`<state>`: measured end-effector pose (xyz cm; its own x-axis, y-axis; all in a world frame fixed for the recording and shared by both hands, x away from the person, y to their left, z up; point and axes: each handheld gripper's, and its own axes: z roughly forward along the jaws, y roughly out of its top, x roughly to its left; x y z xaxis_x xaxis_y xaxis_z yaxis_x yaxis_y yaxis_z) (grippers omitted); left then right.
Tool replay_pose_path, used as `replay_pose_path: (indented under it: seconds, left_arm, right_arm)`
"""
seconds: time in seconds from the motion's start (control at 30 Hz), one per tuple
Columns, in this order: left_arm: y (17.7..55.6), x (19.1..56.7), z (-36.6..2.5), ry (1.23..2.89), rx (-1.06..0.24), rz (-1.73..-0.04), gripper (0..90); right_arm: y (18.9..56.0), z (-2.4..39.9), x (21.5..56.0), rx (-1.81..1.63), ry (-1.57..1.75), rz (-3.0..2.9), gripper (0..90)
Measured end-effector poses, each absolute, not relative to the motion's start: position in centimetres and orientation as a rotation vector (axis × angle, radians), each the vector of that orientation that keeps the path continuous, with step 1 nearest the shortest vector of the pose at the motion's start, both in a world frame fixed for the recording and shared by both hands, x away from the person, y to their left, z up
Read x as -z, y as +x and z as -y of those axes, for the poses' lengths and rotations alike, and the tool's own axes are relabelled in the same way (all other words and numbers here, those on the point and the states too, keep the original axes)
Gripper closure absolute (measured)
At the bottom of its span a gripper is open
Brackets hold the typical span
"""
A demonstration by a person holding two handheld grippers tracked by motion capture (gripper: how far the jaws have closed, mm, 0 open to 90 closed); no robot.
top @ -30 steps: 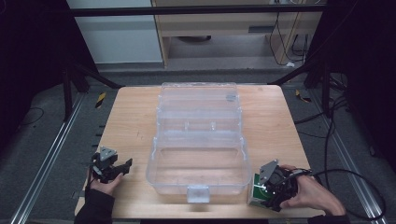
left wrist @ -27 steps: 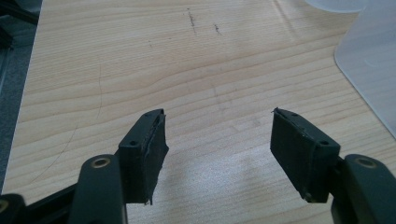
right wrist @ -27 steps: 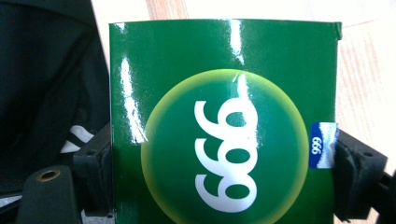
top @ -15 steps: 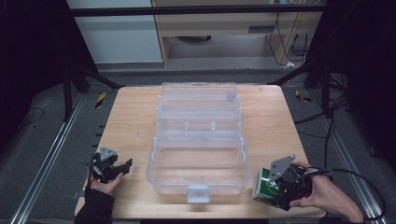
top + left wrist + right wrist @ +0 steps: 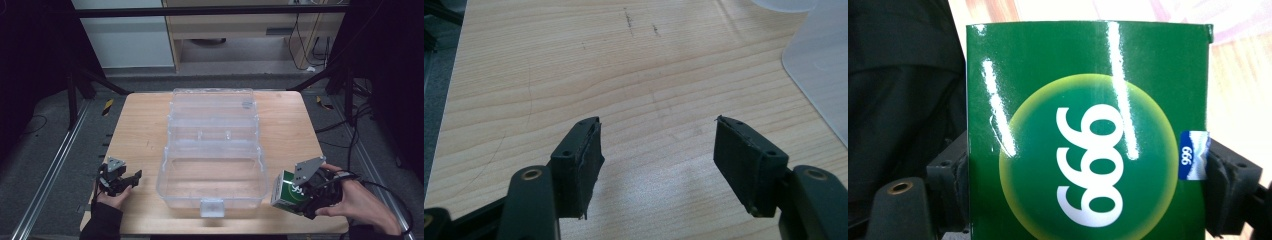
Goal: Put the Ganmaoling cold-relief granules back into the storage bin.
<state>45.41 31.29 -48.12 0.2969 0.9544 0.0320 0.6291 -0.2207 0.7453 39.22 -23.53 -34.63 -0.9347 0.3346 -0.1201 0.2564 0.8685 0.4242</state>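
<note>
- The right gripper (image 5: 295,197) sits higher and a little farther from the near table edge than a second ago, and the glossy green cardboard box (image 5: 285,191) has come up with it, so the box now hangs clear of the pale wooden table (image 5: 140,125) at its near right corner.
- Its jaws are closed as far as the box allows, one pad on each narrow side; in the right gripper view the box (image 5: 1088,135) stands squarely between them.
- I judge the lift to be the start of a carry: the box looks bound for the clear plastic hinged case (image 5: 212,150) that lies open in the middle of the table, just to the left of the box.
- The left gripper (image 5: 125,180) has kept its place at the near left of the table; its jaws stand wide apart with nothing between them, only bare wood beneath.
- The box is dark green and shiny, with streaks of reflected light, a yellow-rimmed round emblem and large white figures on its broad face; a small blue-and-white sticker (image 5: 1193,155) wraps over one edge.
- The near tray of the case looks empty, and its lid lies back flat toward the far side.
</note>
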Motion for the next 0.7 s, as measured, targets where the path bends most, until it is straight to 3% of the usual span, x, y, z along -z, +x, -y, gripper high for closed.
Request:
replay_pose_path:
  seconds: [0.4, 0.7]
  left_arm:
    - [45.5, 48.2, -31.3, 1.944, -0.664, -1.409, 35.0]
    - [45.5, 48.2, -31.3, 1.942, -0.660, -1.411, 34.9]
  right_arm:
    - [40.2, 21.6, 31.8, -0.621, 0.424, -2.826, 16.4]
    - [41.6, 18.8, 31.6, -0.623, 0.358, -2.837, 16.3]
